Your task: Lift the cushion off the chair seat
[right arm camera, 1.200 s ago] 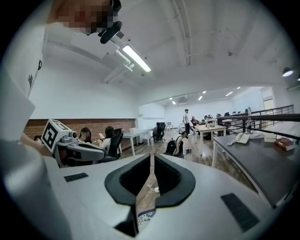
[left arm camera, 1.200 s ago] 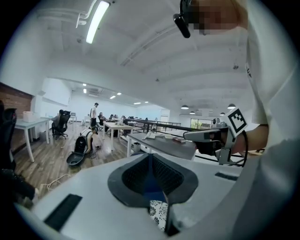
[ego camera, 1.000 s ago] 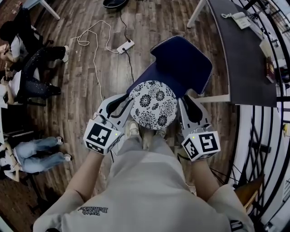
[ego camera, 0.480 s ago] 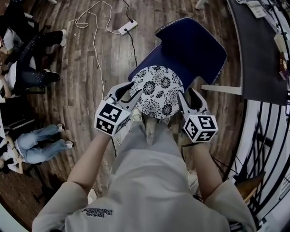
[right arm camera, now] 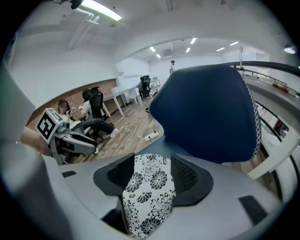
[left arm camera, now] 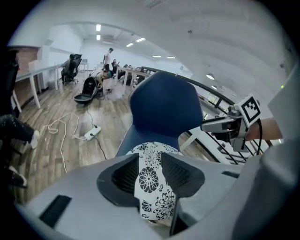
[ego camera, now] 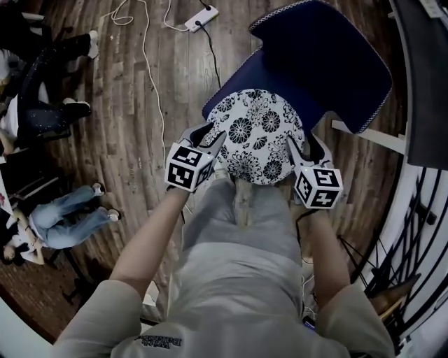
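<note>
We see a round black-and-white flowered cushion (ego camera: 257, 134) at the front of the blue chair (ego camera: 329, 63) seat, in front of the backrest; it looks to be resting on the seat, though we cannot tell whether it lies fully flat.

Left gripper (ego camera: 212, 134) is at the cushion's left edge, right gripper (ego camera: 302, 143) at its right edge, both pointing forward and down, with the marker cubes nearest the person.

In the left gripper view the jaws are opening, fairly wide; the cushion (left arm camera: 149, 180) rim stands between them and fills the gap, but we see no clear pinch from the pads; the chair back (left arm camera: 164, 108) is behind it and the right gripper (left arm camera: 229, 126) off to the side.

In the right gripper view it is the same; the jaws are opening, wide, with the cushion (right arm camera: 147, 192) rim between them and loose rather than clamped; the chair back (right arm camera: 206, 117) fills the upper right, and the left gripper (right arm camera: 70, 136) is at the left.

Wood floor (ego camera: 133, 119) is all around; a power strip (ego camera: 201, 17) with a white cable (ego camera: 150, 77) lies beyond the chair; seated people (ego camera: 63, 217) are at the far left; a dark desk (ego camera: 427, 84) is at the right.
</note>
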A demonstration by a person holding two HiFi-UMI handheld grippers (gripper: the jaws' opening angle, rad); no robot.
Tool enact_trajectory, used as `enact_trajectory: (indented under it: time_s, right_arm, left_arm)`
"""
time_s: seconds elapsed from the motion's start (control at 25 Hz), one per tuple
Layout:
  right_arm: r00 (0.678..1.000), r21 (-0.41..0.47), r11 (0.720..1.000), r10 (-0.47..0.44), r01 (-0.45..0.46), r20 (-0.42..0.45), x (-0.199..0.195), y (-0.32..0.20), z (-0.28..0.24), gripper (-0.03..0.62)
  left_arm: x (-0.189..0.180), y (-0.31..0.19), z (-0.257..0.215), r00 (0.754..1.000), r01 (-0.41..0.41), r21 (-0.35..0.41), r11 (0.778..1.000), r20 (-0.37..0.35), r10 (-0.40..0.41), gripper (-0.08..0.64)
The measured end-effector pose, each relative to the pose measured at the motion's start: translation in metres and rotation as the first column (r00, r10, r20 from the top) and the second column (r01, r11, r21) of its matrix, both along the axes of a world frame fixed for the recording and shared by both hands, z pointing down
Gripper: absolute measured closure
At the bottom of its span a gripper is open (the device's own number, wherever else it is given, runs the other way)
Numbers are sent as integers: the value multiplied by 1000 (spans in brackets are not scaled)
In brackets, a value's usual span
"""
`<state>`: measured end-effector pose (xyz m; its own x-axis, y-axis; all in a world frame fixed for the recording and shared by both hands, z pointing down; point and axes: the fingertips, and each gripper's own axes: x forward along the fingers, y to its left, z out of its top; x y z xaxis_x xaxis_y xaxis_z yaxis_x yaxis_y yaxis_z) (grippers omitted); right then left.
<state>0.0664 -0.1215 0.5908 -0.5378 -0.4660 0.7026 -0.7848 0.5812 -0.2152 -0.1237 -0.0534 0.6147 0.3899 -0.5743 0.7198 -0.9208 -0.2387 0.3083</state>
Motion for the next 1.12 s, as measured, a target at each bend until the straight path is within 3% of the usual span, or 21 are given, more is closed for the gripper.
enact_trajectory:
  time_s: [0.24,0.56,0.88,1.12]
  right_arm:
    - [994,-86,995,-59,51,-87,-1,12,100,350]
    - [984,-177,983,-81,52,-160,9,17,210,334]
    - [966,-232,973,-67,7,-250,33,31,267,325]
    - [952,-172,985,-50,-3,-303,34,32,279,344]
  left_arm:
    - [-1,13,110,1000,22,-142,990,18,-20,416]
    - [-1,25,220,998,60,-254,965,48,-49,414]
    - [2,28,255,993,64,-268,961,115,-34,400]
    - [1,29,256,990,92,-263,960,125,-61,405]
